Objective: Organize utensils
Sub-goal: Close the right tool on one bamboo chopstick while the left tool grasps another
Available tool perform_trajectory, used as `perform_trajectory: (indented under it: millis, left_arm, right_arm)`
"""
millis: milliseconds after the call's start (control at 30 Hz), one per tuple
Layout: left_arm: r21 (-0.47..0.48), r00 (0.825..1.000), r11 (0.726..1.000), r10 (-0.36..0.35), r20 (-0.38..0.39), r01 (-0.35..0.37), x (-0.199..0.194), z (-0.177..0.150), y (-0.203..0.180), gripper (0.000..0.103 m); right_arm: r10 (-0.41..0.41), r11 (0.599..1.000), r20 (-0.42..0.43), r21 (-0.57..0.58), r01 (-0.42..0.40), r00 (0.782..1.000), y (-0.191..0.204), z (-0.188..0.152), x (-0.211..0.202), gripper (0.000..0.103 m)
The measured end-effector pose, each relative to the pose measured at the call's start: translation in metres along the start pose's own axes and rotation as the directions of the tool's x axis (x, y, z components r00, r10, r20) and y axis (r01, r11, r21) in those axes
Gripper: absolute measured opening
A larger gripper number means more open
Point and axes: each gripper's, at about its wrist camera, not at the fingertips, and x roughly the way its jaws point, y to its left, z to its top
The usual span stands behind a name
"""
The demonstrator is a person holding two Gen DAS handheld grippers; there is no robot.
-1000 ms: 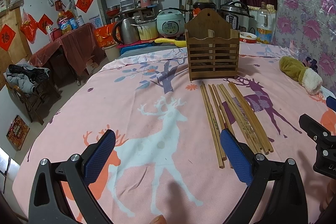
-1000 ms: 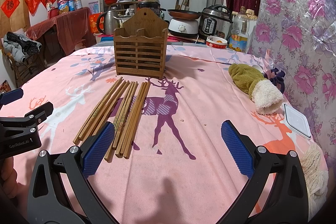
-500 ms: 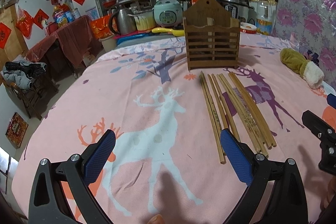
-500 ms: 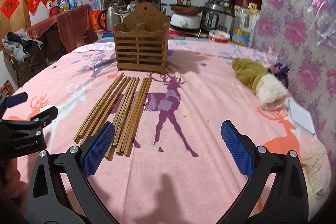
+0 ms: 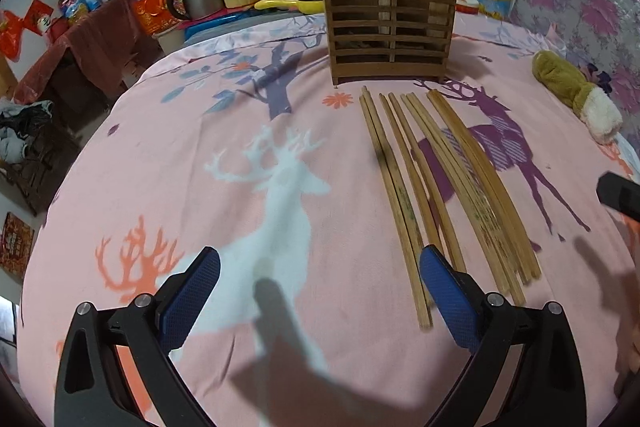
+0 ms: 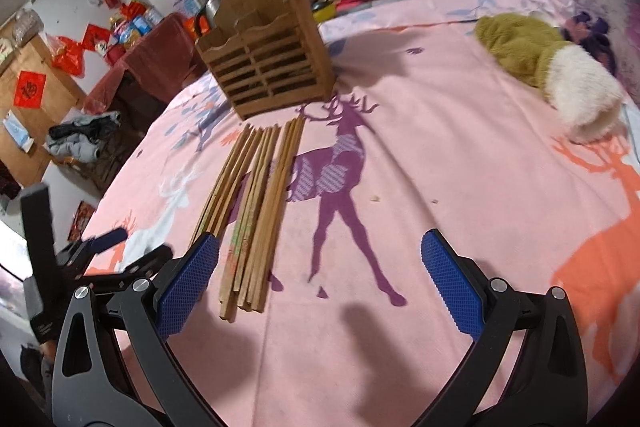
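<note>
The left gripper (image 5: 318,285) has two curved black plastic arms, each ending in a blue pad (image 5: 446,293) with a fine cross-hatched grip texture. Round silver screws (image 5: 142,301) sit at the joints, and triangular cut-outs pierce the arms lower down. The right gripper (image 6: 320,273) is built the same: black frame, blue textured fingertips (image 6: 192,277), silver screw heads.

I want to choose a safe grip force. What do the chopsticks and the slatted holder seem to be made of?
The chopsticks look like bamboo or light wood: pale tan, matte, with faint printed marks. The holder looks like darker brown wood, smooth slats, perhaps stained. Neither shows a gloss like plastic or metal.
</note>
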Motion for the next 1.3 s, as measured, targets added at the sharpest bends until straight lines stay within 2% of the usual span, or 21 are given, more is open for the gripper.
perform_trajectory:
  millis: [133, 200, 300, 400, 533, 767, 867, 933, 1000, 1067, 1100, 1167, 1300]
  left_arm:
    - [-0.004, 0.998, 1.0, -0.016, -0.066, 0.016, 0.023, 0.011, -0.002, 0.098]
    - [-0.021, 0.998, 1.0, -0.013, -0.068, 0.012, 0.028, 0.013, 0.003, 0.099]
    - [-0.036, 0.998, 0.999, 0.019, -0.059, -0.021, 0.031, 0.016, 0.011, 0.098]
    - [-0.053, 0.998, 0.999, -0.001, -0.069, -0.002, 0.035, 0.019, 0.015, 0.099]
    - [-0.059, 0.997, 0.998, -0.009, -0.071, 0.005, 0.036, 0.021, 0.016, 0.099]
    - [-0.014, 0.998, 1.0, -0.024, -0.05, 0.023, 0.03, 0.019, 0.007, 0.098]
    - [0.001, 0.996, 1.0, -0.001, -0.09, 0.001, 0.041, 0.017, 0.004, 0.099]
    - [-0.018, 0.996, 1.0, -0.008, -0.094, 0.006, 0.043, 0.018, 0.009, 0.099]
    - [-0.024, 0.996, 1.0, 0.014, -0.094, -0.017, 0.044, 0.02, 0.018, 0.099]
    - [-0.069, 0.994, 0.996, 0.051, -0.093, -0.057, 0.045, 0.018, 0.033, 0.099]
    - [-0.094, 0.994, 0.995, 0.035, -0.1, -0.045, 0.045, 0.017, 0.04, 0.099]
    - [-0.132, 0.993, 0.991, 0.006, -0.116, -0.021, 0.045, 0.014, 0.049, 0.099]
    - [-0.111, 0.994, 0.993, 0.027, -0.108, -0.039, 0.036, 0.004, 0.047, 0.099]
  right_arm:
    - [-0.015, 0.999, -0.029, -0.035, 0.014, 0.999, 0.014, 0.007, 0.013, 0.097]
    - [-0.024, 0.999, -0.028, -0.049, 0.023, 0.999, 0.015, 0.006, 0.018, 0.097]
    - [-0.084, 0.993, -0.016, -0.087, 0.083, 0.996, 0.014, 0.004, 0.023, 0.097]
    - [-0.131, 0.986, 0.0, -0.105, 0.13, 0.991, 0.013, 0.002, 0.021, 0.097]
    - [-0.115, 0.99, -0.005, -0.08, 0.114, 0.993, 0.005, 0.004, 0.02, 0.097]
    - [-0.106, 0.991, 0.003, -0.076, 0.106, 0.994, 0.003, 0.003, 0.018, 0.097]
    - [-0.106, 0.992, 0.005, -0.071, 0.106, 0.994, 0.001, 0.003, 0.018, 0.097]
    - [-0.108, 0.992, 0.006, -0.07, 0.108, 0.994, 0.001, 0.003, 0.018, 0.098]
    - [-0.109, 0.992, 0.013, -0.07, 0.11, 0.994, 0.0, 0.003, 0.016, 0.098]
    - [-0.108, 0.991, 0.025, -0.075, 0.109, 0.994, 0.0, 0.002, 0.014, 0.098]
    - [-0.104, 0.991, 0.031, -0.082, 0.106, 0.994, 0.001, 0.0, 0.012, 0.097]
    - [-0.093, 0.99, 0.034, -0.103, 0.096, 0.995, 0.003, -0.005, 0.008, 0.09]
    - [-0.022, 0.985, 0.001, -0.173, 0.022, 1.0, 0.013, -0.023, 0.002, 0.074]
